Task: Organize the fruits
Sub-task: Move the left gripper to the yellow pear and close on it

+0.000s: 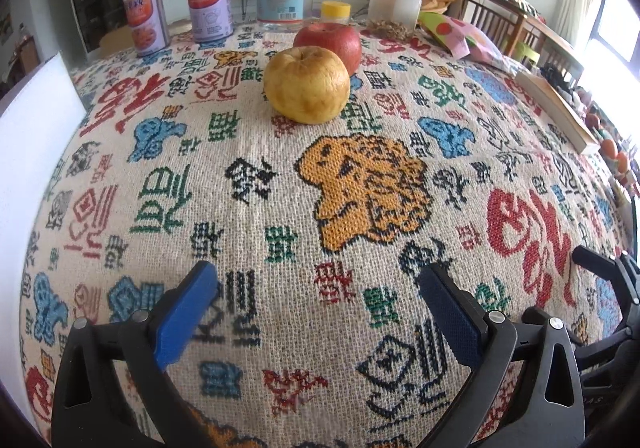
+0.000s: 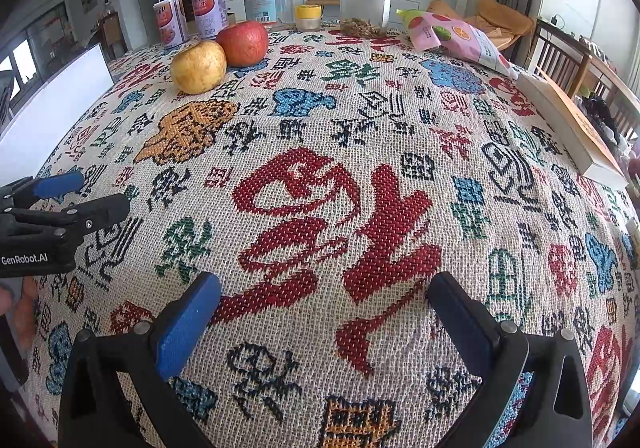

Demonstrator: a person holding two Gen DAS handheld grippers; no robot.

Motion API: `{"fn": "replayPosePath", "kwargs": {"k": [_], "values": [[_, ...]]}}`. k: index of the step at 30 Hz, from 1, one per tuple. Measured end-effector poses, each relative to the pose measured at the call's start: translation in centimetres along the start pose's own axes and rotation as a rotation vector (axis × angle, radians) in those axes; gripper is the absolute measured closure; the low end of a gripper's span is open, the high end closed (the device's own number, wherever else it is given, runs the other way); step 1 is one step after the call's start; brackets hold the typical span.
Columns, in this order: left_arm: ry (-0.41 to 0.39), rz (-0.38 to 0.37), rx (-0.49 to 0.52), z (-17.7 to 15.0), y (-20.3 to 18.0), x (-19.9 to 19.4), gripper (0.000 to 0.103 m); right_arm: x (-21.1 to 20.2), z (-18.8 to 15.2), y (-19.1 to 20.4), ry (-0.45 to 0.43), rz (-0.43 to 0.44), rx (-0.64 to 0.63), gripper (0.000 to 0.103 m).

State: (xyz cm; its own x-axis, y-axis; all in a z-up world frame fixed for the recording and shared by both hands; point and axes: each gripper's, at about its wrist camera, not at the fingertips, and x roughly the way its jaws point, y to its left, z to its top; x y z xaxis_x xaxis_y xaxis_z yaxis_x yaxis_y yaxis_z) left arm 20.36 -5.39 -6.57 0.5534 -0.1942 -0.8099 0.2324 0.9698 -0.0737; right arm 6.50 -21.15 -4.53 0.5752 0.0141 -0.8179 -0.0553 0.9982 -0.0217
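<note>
Left wrist view: the left gripper (image 1: 316,312) hovers with jaws wide and empty over the patterned tablecloth (image 1: 280,184); the yellow fruit (image 1: 307,85) sits well ahead, touching the red apple (image 1: 329,44) just behind it.

Right wrist view: the right gripper (image 2: 324,324) is likewise wide and empty, with the yellow fruit (image 2: 198,66) far ahead-left. Judged stage: approach before any grasp; next, the left gripper must advance to straddle the yellow fruit.

Yellow apple (image 1: 306,86) touching red apple (image 1: 329,42), both upright on cloth
</note>
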Motion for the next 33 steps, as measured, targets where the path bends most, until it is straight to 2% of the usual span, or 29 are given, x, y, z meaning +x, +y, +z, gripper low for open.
{"fn": "replayPosePath", "kwargs": {"k": [2,6,9,12,13,14,15,19,22,29,33], "values": [[-0.043,-0.004,0.006,2.7,-0.2,0.9,0.001,0.0,0.0,0.1,0.0,0.0,0.0,0.0],[-0.063,0.062,0.069,8.0,-1.2,4.1,0.001,0.0,0.0,0.1,0.0,0.0,0.0,0.0],[-0.063,0.115,0.031,10.3,-0.5,6.2,0.001,0.0,0.0,0.1,0.0,0.0,0.0,0.0],[-0.044,0.063,-0.055,10.9,1.5,7.5,0.003,0.0,0.0,0.1,0.0,0.0,-0.001,0.0],[-0.044,0.038,-0.078,10.8,2.1,7.7,0.015,0.0,0.0,0.1,0.0,0.0,-0.001,0.0],[-0.041,-0.01,-0.096,10.6,2.7,7.8,0.022,0.0,0.0,0.1,0.0,0.0,-0.001,0.0],[-0.033,-0.064,-0.116,10.6,3.2,7.8,0.034,0.0,0.0,0.0,0.0,0.0,-0.001,0.0],[-0.039,-0.017,-0.112,9.5,3.9,6.3,0.034,0.0,0.0,0.0,0.0,0.0,-0.001,0.0],[-0.043,-0.03,-0.158,7.5,5.7,3.9,0.034,0.0,0.0,0.1,0.0,0.0,-0.001,0.0],[-0.026,0.033,-0.111,0.8,8.1,-3.2,0.034,0.0,0.0,0.1,0.0,0.0,-0.001,0.0],[-0.015,0.051,-0.088,-2.9,8.4,-4.6,0.034,0.0,0.0,0.1,0.0,0.0,-0.001,0.0]]}}
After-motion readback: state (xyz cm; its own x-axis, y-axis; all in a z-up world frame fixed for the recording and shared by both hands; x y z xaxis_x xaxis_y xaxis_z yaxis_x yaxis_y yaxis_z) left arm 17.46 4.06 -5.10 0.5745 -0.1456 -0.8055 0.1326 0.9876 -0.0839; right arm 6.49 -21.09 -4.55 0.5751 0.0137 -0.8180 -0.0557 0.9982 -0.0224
